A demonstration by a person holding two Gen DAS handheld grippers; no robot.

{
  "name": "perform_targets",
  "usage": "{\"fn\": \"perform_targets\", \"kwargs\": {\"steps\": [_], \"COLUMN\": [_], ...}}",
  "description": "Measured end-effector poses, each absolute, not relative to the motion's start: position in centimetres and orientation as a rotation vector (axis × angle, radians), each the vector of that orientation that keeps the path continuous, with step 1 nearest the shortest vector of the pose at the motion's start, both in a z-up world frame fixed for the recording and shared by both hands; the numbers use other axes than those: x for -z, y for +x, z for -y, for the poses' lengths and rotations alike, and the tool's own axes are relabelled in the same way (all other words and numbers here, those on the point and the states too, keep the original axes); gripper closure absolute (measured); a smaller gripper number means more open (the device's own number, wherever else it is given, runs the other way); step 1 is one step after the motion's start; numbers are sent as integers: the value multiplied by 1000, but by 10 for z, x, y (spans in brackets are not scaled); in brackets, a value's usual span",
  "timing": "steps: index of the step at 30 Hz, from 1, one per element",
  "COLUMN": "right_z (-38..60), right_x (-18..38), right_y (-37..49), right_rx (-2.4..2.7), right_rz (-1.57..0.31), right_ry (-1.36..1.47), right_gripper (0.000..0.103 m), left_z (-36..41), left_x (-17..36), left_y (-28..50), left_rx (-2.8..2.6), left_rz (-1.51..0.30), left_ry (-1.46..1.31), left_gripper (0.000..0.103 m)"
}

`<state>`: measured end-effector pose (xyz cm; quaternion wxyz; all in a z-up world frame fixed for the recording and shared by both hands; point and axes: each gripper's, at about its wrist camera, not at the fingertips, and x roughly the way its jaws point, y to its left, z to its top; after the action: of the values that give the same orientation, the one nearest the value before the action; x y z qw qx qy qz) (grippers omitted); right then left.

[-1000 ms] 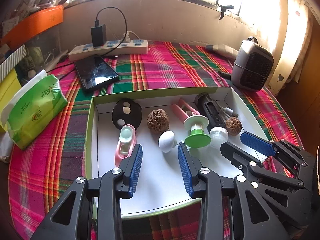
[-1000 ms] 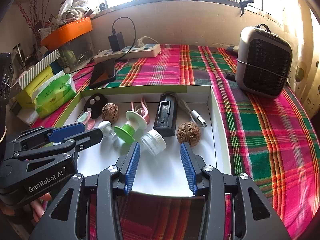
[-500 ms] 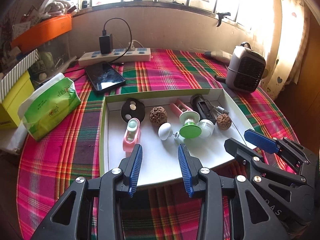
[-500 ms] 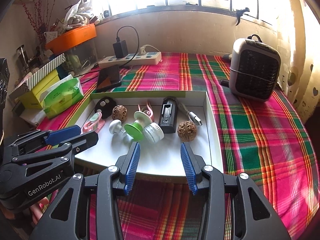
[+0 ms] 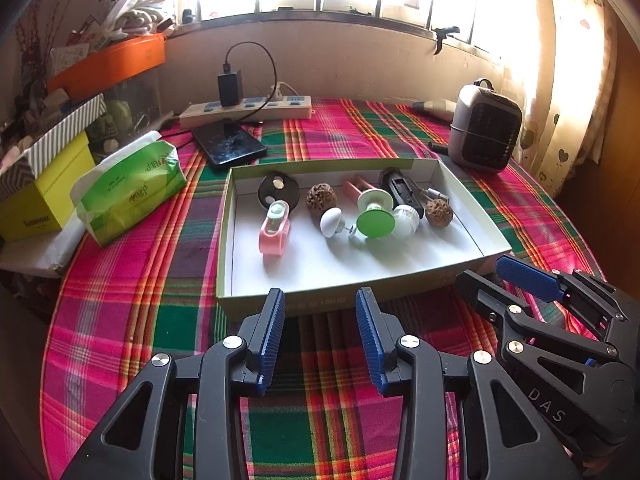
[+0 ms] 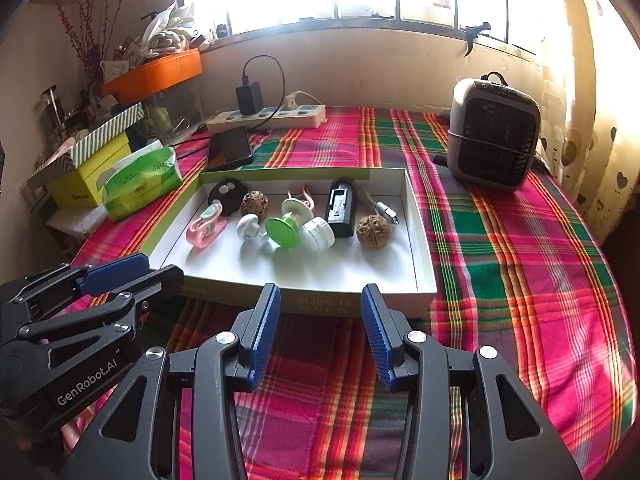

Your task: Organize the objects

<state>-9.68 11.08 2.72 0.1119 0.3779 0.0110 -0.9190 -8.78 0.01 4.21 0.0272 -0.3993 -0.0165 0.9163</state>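
A shallow white box with a green rim [image 5: 360, 296] [image 6: 424, 248] lies on the plaid cloth. In it are a pink clip [image 5: 274, 228], a black disc [image 5: 279, 190], two walnuts [image 5: 320, 198] [image 6: 373, 232], a white knob [image 5: 330, 222], a green suction cup [image 5: 375, 222] [image 6: 282, 232], a clear white cap [image 6: 317, 235] and a black charger [image 6: 341, 208] with a cable. My left gripper [image 5: 320, 340] is open and empty, just short of the box's near wall. My right gripper [image 6: 320, 336] is open and empty beside it, also short of the box.
A green tissue pack [image 5: 128, 188], yellow box [image 5: 40, 200] and orange tray [image 5: 112, 60] stand at the left. A phone [image 5: 228, 144] and power strip [image 5: 248, 110] lie behind the box. A grey heater [image 6: 494, 136] stands at the back right.
Both grippers have pulled back and up, from over the box floor to outside its near wall. Both stayed open and empty. The objects in the box have not moved.
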Motion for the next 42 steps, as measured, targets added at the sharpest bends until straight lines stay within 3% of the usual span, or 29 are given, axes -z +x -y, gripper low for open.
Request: {"fn": "perform_targets", "kwargs": {"steps": [18, 22, 33, 42], "right_z": [-110, -112, -123, -124], "right_x": [2, 6, 10, 11], "right_y": [-83, -83, -84, -85], "right_rx": [2677, 2679, 2694, 2693], "right_rz": [-104, -109, -96, -101], "right_ry": [1239, 1260, 1298, 1303], "right_gripper": [59, 53, 52, 44], "left_z": [-7, -10, -12, -13], "left_x": [-10, -4, -2, -2], "left_y": [-70, -68, -67, -67], "left_rx": [-2810, -2812, -2849, -2850], "left_rz": [44, 22, 48, 46], "left_ry": [-1344, -1366, -1341, -1340], "left_gripper": [68, 68, 67, 67]}}
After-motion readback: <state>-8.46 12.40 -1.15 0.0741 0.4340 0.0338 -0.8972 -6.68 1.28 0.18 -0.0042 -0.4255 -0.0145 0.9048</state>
